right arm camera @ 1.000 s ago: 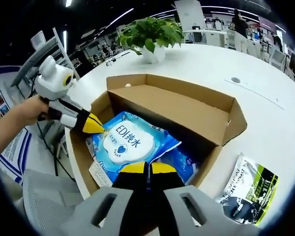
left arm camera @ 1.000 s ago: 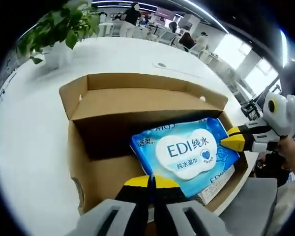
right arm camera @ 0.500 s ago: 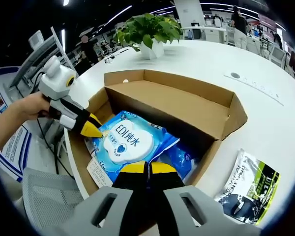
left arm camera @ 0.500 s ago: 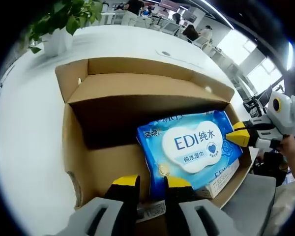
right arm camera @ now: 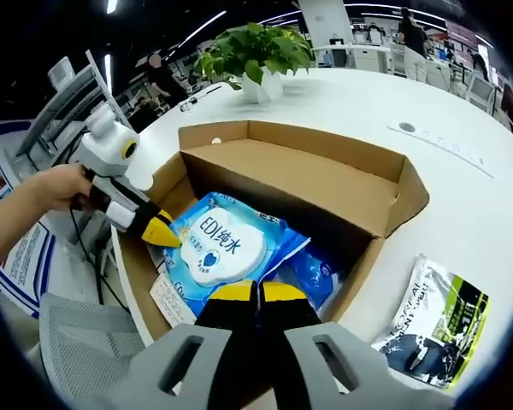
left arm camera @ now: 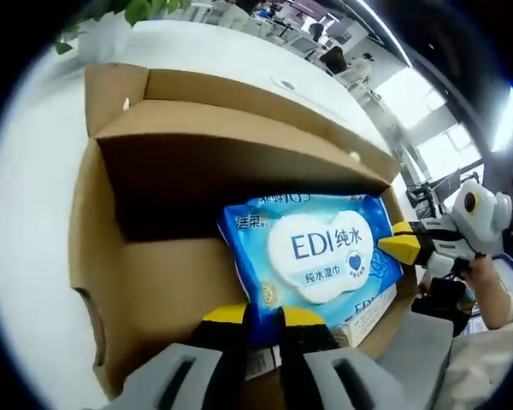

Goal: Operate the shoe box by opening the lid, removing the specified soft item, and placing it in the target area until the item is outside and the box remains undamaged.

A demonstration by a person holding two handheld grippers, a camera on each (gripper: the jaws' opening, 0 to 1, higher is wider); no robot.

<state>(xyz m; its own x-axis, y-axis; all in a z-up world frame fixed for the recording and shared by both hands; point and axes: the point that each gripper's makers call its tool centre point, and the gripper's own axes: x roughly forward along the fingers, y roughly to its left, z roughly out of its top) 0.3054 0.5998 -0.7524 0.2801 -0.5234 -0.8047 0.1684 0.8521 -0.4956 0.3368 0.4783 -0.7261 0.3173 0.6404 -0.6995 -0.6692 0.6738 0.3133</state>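
Left tongs (left arm camera: 263, 314): clenched on the near edge of the wet wipes pack (left arm camera: 312, 250), at 6 o'clock in the left gripper view; yellow tips pinch the blue wrapper.
Right tongs (right arm camera: 256, 291): yellow tips pressed together at 6 o'clock in the right gripper view, at the pack's other end; I cannot tell whether any wrapper is caught between them.
Wet wipes pack: blue soft pack with a white label, lying inside the shoe box (left arm camera: 120, 282) on top of other flat packets.
Shoe box: open cardboard, lid flap folded back toward 12 o'clock, standing on the white surface (right arm camera: 462, 188).
Plant (right arm camera: 255, 51): potted, at 12 o'clock beyond the box.
Foil pouch (right arm camera: 432, 326): on the surface at 4 o'clock, just outside the box.
Step in hand, my judgement: lifting the pack out.
How I would do it well: raise both ends evenly, straight up, clear of the side walls; avoid dragging the packets beneath or snagging the flap.
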